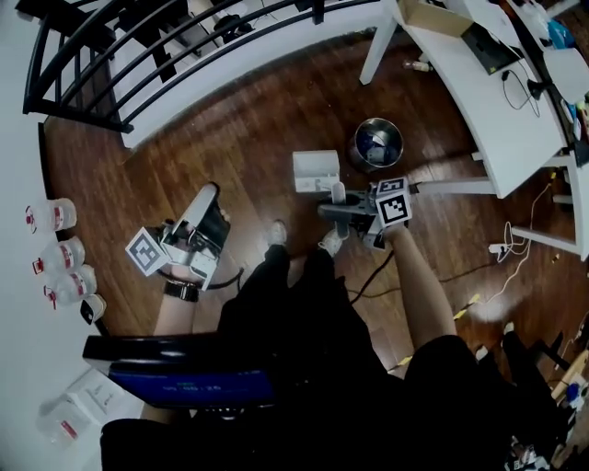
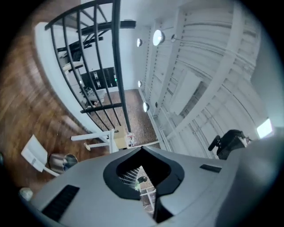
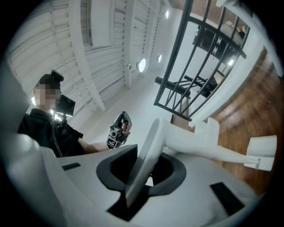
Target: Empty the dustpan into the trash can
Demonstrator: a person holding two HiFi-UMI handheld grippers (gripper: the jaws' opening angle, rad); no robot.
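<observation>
A white dustpan (image 1: 316, 170) hangs low over the wooden floor beside a round metal trash can (image 1: 377, 144). My right gripper (image 1: 333, 210) is shut on the dustpan's upright handle (image 1: 338, 191). The right gripper view shows that white handle (image 3: 146, 155) clamped between the jaws of my right gripper (image 3: 137, 184), with the pan (image 3: 262, 153) out to the right. My left gripper (image 1: 208, 195) is raised at the left, away from the dustpan and shut on nothing. In the left gripper view the left gripper (image 2: 145, 193) has nothing in it, with the trash can (image 2: 62, 162) and the dustpan (image 2: 34, 153) at lower left.
A white table (image 1: 497, 101) with a cardboard box (image 1: 433, 17) runs along the right. A black railing (image 1: 138, 55) crosses the top left. Several plastic cups (image 1: 55, 216) stand at the far left. A cable (image 1: 515, 267) trails over the floor on the right.
</observation>
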